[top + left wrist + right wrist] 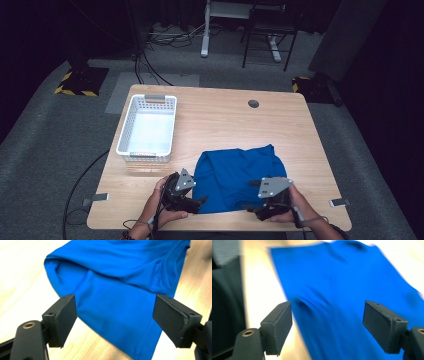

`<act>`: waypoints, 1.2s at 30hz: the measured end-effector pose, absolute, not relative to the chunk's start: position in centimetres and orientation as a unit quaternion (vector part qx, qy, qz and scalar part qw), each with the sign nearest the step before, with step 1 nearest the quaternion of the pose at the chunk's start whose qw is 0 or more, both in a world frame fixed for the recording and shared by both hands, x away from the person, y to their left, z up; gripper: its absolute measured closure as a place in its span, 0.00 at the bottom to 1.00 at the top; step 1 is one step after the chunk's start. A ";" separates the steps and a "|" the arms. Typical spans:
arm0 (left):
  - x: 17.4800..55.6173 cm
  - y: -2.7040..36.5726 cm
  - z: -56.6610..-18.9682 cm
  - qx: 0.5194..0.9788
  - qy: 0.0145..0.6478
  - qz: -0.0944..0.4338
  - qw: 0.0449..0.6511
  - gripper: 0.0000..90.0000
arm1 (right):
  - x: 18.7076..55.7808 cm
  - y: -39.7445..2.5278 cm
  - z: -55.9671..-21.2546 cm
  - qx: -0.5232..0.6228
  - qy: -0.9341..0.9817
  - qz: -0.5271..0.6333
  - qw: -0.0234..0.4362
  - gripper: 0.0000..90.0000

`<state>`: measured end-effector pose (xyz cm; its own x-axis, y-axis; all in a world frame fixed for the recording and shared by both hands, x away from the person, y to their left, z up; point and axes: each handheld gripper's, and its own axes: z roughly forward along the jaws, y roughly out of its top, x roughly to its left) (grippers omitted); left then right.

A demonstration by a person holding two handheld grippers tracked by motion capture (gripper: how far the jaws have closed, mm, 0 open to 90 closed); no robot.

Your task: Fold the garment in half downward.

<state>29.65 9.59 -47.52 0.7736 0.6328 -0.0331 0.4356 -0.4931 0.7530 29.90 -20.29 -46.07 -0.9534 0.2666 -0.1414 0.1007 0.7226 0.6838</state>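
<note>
Shirt (pixel 235 179): blue, folded, lies flat on the near half of the table (pixel 225 120), close to the near edge, right of the middle.
Left gripper (pixel 197 202): held in the person's left hand (pixel 160 202) at the shirt's near left corner; jaws spread wide, nothing between them. In the left gripper view (pixel 113 320) the two black jaws stand well apart with the shirt's edge and a folded corner lying between and beyond them, not pinched.
Right gripper (pixel 252 207): held in the right hand (pixel 297 205) at the shirt's near right part; jaws also wide apart and empty. In the right gripper view (pixel 327 322) the blue cloth spreads between and past the jaws, blurred; whether the tips touch the cloth cannot be told.
Plates: a grey three-cornered plate tops each gripper, both tilted, above the shirt's near edge in the high view.
Shirt folds: in the left gripper view (pixel 125 290) an upper layer lies over a lower one, with a rounded fold at the left and a seam running along the right edge.
Basket (pixel 131 131): white, slotted, on the table's far left part, well apart from the shirt and both grippers.
Table hole (pixel 253 104): round grey cap near the far edge.
Cable (pixel 82 180): black, trails over the floor left of the table.
Chair (pixel 267 30): dark, on the floor beyond the table.
</note>
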 end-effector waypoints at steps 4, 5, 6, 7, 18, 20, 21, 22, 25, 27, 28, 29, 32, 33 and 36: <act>30.8 9.6 -48.0 0.853 0.331 0.128 0.384 0.21 | 29.2 -16.8 -47.1 0.061 0.934 0.339 0.095 0.26; 31.2 9.6 -48.2 0.852 0.337 0.124 0.382 0.21 | 29.2 -16.2 -47.4 0.058 0.937 0.331 0.095 0.26; 31.6 9.5 -48.4 0.850 0.342 0.122 0.381 0.21 | 29.2 -15.7 -47.7 0.059 0.939 0.324 0.098 0.27; 31.9 9.5 -48.5 0.849 0.345 0.125 0.379 0.21 | 29.3 -15.3 -48.0 0.056 0.941 0.321 0.095 0.26; 33.8 9.0 -49.6 0.840 0.366 0.132 0.378 0.21 | 31.3 -13.8 -49.1 0.126 0.942 0.295 0.097 0.52; 34.3 8.7 -49.7 0.836 0.371 0.123 0.384 0.21 | 31.9 -14.0 -49.2 0.144 0.939 0.302 0.074 0.64; 34.6 8.5 -49.8 0.834 0.375 0.121 0.387 0.21 | 32.0 -14.1 -49.2 0.149 0.937 0.305 0.079 0.70; 35.0 8.2 -49.9 0.834 0.375 0.122 0.386 0.21 | 32.0 -14.2 -49.1 0.153 0.937 0.305 0.081 0.74; 35.9 7.2 -50.2 0.830 0.384 0.123 0.384 0.21 | 31.7 -14.5 -49.1 0.154 0.936 0.305 0.086 0.84; 36.3 6.5 -50.4 0.831 0.387 0.131 0.378 0.21 | 31.4 -14.8 -49.2 0.150 0.936 0.308 0.082 0.86; 36.6 6.3 -50.5 0.830 0.388 0.136 0.376 0.21 | 31.2 -15.0 -49.2 0.147 0.937 0.308 0.076 0.87; 36.7 6.2 -50.6 0.827 0.391 0.139 0.379 0.21 | 31.1 -15.2 -49.2 0.143 0.937 0.309 0.072 0.87; 37.3 6.1 -50.6 0.819 0.404 0.146 0.380 0.20 | 30.7 -15.7 -49.2 0.139 0.937 0.313 0.061 0.87; 37.5 6.1 -50.6 0.814 0.411 0.149 0.383 0.21 | 30.7 -15.8 -49.2 0.137 0.938 0.314 0.060 0.87; 38.0 6.4 -50.6 0.807 0.409 0.130 0.406 0.21 | 30.4 -15.9 -49.2 0.132 0.938 0.313 0.062 0.87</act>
<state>38.01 6.38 -50.56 0.6312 0.7660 -0.1220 0.5549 -0.3360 0.7611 30.45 -15.86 -49.18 -0.9576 0.2864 -0.0328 0.2093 0.7689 0.6041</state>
